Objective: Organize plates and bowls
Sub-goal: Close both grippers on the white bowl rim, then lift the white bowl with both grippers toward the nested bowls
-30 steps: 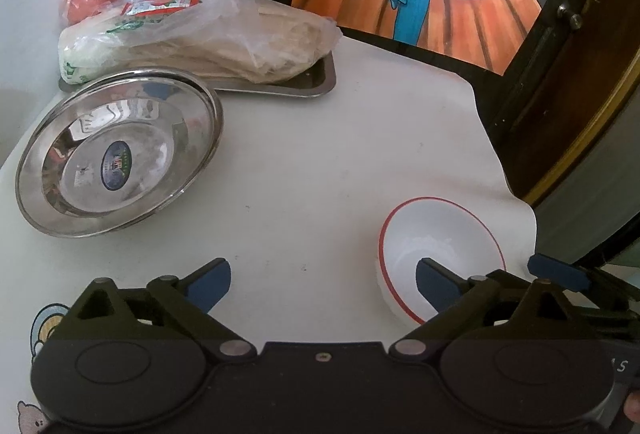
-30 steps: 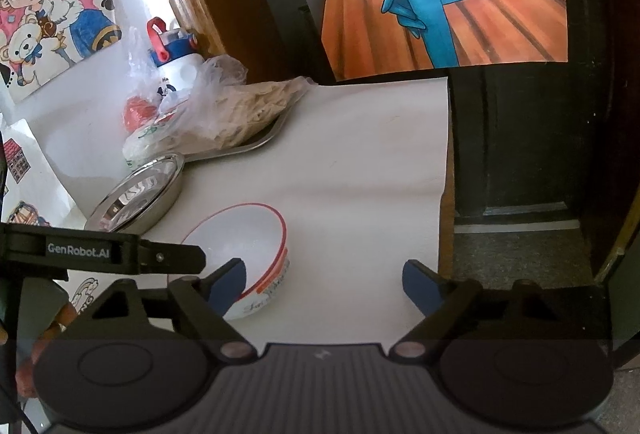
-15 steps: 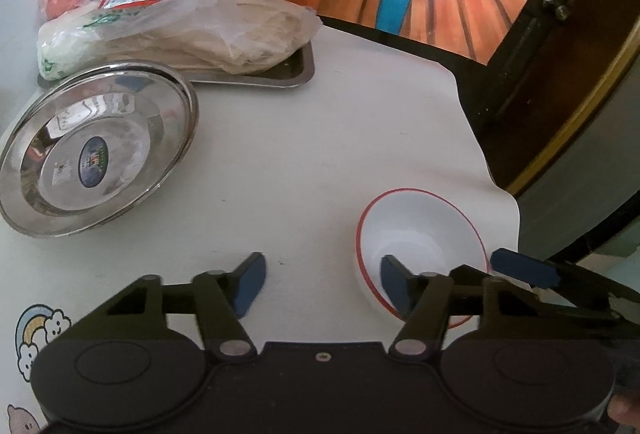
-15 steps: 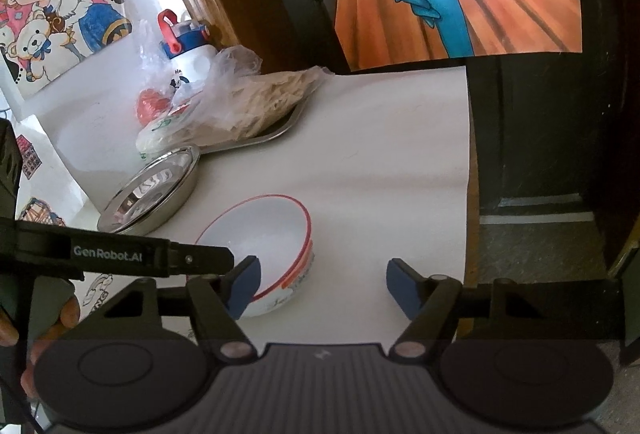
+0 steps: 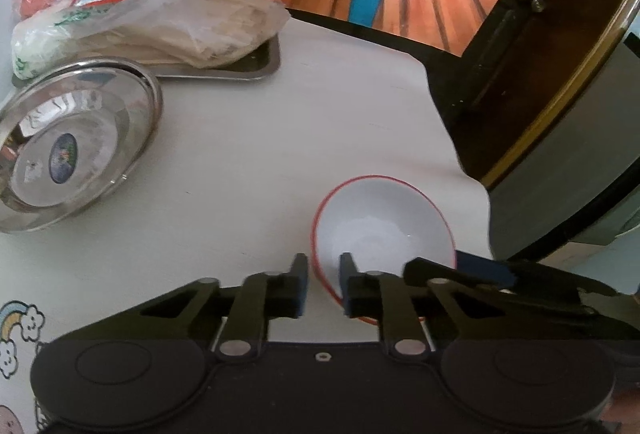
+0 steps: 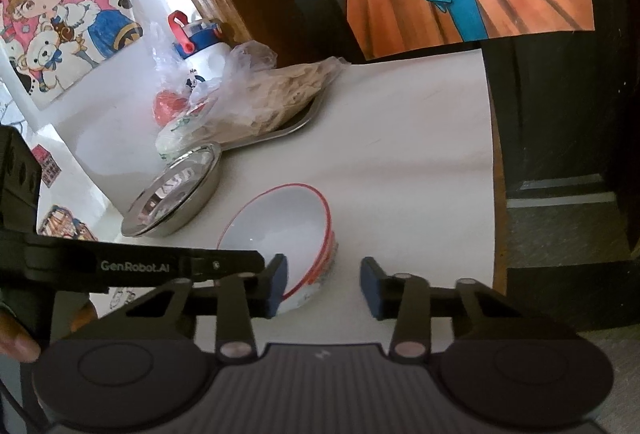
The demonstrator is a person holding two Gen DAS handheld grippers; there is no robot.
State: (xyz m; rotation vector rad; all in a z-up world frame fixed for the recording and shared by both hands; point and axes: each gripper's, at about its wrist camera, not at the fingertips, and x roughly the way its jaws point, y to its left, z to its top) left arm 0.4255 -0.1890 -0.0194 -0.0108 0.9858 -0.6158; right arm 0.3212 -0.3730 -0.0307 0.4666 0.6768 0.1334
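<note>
Left gripper point(image 5: 323, 276): jaws closing, straddling the near rim of the bowl point(image 5: 384, 226); whether the pads already press the rim cannot be told. Right gripper point(image 6: 323, 284): jaws closing, one finger inside the bowl's rim on the opposite side, the other outside and apart from the wall; not yet gripping. Bowl is white with a red rim and sits upright on the bench point(image 5: 288, 121) near its edge. Steel plate point(image 5: 68, 145) lies well apart, just beside a tray point(image 5: 256, 67) carrying plastic bags point(image 5: 160, 29).

I'm counting one red-rimmed white bowl point(image 5: 384, 222), one steel plate point(image 5: 76, 141), one metal tray point(image 5: 256, 67), one water bottle point(image 6: 202, 51), two grippers.
</note>
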